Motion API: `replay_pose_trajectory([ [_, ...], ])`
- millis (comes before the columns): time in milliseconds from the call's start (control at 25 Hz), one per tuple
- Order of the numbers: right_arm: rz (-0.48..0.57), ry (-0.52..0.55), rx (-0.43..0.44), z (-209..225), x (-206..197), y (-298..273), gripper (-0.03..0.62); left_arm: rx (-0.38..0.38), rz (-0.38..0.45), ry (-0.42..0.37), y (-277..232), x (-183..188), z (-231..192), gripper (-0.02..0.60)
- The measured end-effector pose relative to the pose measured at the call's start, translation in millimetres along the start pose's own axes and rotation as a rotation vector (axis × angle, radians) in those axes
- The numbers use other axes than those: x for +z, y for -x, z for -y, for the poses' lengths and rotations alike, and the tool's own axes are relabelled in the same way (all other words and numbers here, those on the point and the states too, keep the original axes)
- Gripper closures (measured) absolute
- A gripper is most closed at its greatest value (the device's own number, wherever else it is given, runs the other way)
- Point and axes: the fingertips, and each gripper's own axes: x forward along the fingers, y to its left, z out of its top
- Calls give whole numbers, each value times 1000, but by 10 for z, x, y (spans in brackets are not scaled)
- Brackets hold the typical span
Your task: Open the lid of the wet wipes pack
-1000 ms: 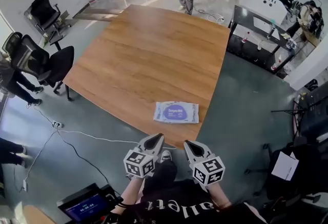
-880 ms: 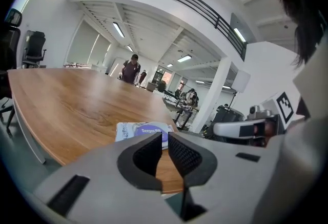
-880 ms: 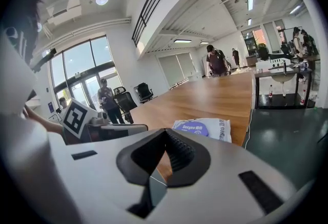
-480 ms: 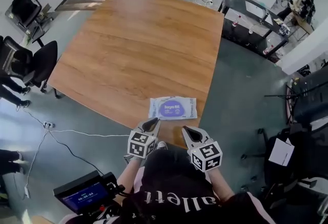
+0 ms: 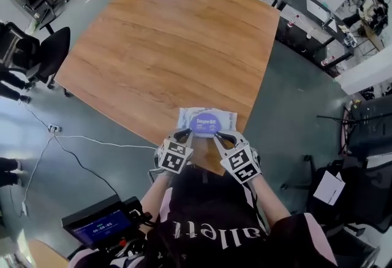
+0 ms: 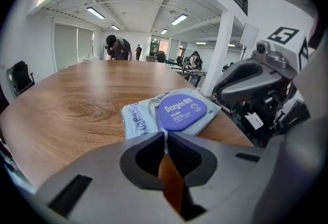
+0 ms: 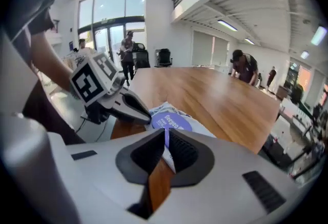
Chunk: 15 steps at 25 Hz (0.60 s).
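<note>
At six o'clock on the wooden table (image 5: 159, 46): wet wipes pack (image 5: 229, 121) lies flat, purple lid (image 5: 205, 122) up.
Left gripper (image 5: 182, 135): jaws together, empty, at pack's seven o'clock.
Right gripper (image 5: 220, 136): likewise closed, five o'clock.
Handling: probably light, soft wrap; stiff lid, lift its lip.
Print: "Deeyeo" on lid.

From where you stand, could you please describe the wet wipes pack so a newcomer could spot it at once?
Find the large wooden table; the wet wipes pack lies flat by its edge nearest me. It is the only thing on that table: pale wrapper, purple oval lid.
</note>
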Motion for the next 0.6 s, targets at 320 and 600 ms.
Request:
replay_pose_trajectory([
  [320, -153, 446, 133, -93, -70, -543, 522, -24, -78, 10, -147, -25, -76, 560],
  [600, -135, 563, 194, -185, -120, -797, 522, 32, -58, -32, -221, -80, -83, 560],
])
